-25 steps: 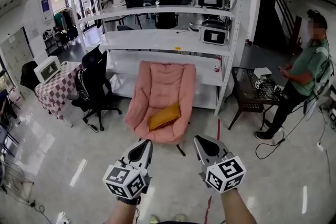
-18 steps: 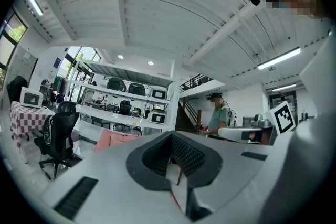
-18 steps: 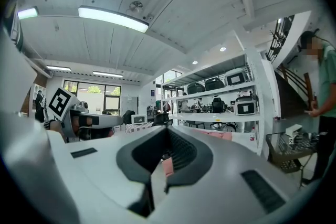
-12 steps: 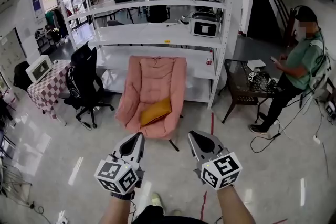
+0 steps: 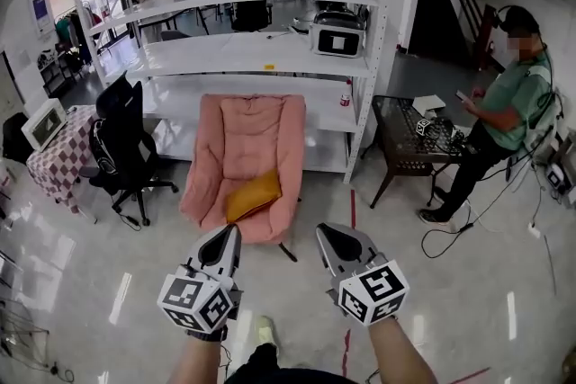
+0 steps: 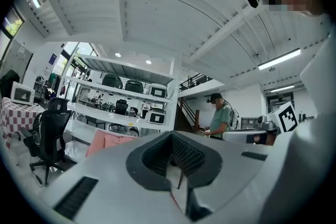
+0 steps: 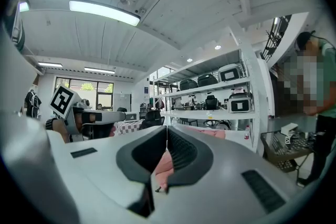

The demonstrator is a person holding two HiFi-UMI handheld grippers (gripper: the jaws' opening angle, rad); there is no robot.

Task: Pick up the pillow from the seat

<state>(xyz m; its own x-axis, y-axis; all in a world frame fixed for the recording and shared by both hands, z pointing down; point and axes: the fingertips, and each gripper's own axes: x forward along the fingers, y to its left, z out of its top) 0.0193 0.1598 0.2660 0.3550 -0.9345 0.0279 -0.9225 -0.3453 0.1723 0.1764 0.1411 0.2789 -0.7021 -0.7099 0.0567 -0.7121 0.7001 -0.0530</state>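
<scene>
Pillow (image 5: 253,196), mustard yellow, is lying tilted on the seat of the pink armchair (image 5: 249,135), toward the front edge, with nothing touching it. Left claw (image 5: 230,232) and right claw (image 5: 322,232) both hang over the shiny floor (image 5: 450,301) in front of the armchair, well apart from the pillow, side by side with a gap between them. Both are clenched tight with nothing in them, and each one's own view shows the pads meeting at the tip. Behind the armchair there's a big white shelf unit (image 5: 261,58) with some boxy machines on it. Black office chair (image 5: 121,148) stands just left of the armchair, and a checkered tabletop (image 5: 56,162) is further left. On the right a dark little table (image 5: 409,135) sits beside the shelves, and a person in a green shirt (image 5: 515,99) is seated next to it.
</scene>
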